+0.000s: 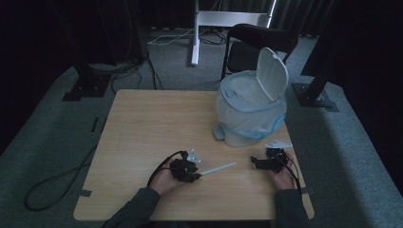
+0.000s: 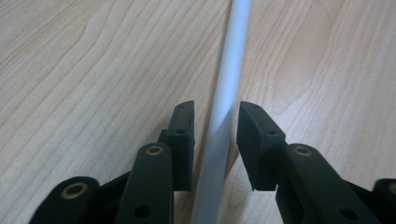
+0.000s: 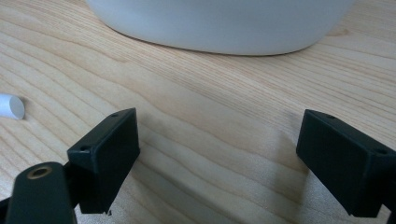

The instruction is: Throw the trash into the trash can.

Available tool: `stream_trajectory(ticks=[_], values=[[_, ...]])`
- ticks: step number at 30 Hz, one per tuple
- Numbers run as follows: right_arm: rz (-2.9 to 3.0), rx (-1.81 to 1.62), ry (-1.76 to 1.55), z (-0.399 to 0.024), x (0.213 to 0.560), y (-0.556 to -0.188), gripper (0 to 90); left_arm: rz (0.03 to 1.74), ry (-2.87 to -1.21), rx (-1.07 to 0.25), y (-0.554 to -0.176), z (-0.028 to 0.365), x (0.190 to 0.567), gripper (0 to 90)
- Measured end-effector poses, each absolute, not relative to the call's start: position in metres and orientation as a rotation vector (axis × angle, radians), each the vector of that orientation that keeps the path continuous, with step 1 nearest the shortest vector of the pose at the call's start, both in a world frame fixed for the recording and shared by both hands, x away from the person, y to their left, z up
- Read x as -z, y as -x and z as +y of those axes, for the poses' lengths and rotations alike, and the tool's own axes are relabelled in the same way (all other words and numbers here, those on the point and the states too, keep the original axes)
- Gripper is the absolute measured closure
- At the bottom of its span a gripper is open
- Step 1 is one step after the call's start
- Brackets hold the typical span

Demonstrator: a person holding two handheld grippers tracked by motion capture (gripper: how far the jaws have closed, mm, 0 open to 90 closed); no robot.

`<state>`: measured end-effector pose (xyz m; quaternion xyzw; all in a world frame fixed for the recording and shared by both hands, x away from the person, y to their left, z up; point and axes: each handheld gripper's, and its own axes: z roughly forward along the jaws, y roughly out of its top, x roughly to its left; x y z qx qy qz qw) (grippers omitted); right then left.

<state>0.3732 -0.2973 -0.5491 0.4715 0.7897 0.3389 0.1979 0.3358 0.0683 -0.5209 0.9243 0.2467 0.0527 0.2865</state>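
Observation:
A white tube (image 1: 218, 167) lies on the wooden table (image 1: 152, 123) near its front edge. My left gripper (image 1: 196, 175) is set low over the tube's near end. In the left gripper view the tube (image 2: 229, 79) runs between the two jaws of the left gripper (image 2: 215, 109), with a thin gap on each side, so the pads do not press on it. My right gripper (image 1: 256, 163) rests open to the right and nothing is between its jaws (image 3: 217, 126). The tube's far end (image 3: 10, 106) shows at the left of the right gripper view.
A white pedal bin (image 1: 252, 109) with a pale liner and raised lid stands at the table's back right; its base (image 3: 224, 23) is just ahead of the right gripper. A dark chair (image 1: 261, 40) is behind the table. Cables (image 1: 52, 183) lie on the floor at the left.

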Motion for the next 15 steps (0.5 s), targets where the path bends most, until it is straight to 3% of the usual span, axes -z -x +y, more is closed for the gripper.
stream_trajectory(ticks=[9, 15], values=[[2.21, -0.949, -1.32, -0.2973, 0.5491, -0.3732, 12.1, 0.673, -2.486, -0.188, -0.3357, 0.066, 0.5212, 77.6], [2.21, -0.949, -1.32, -0.2973, 0.5491, -0.3732, 12.1, 0.678, -2.473, -0.194, -0.3365, 0.0647, 0.5219, 78.9]])
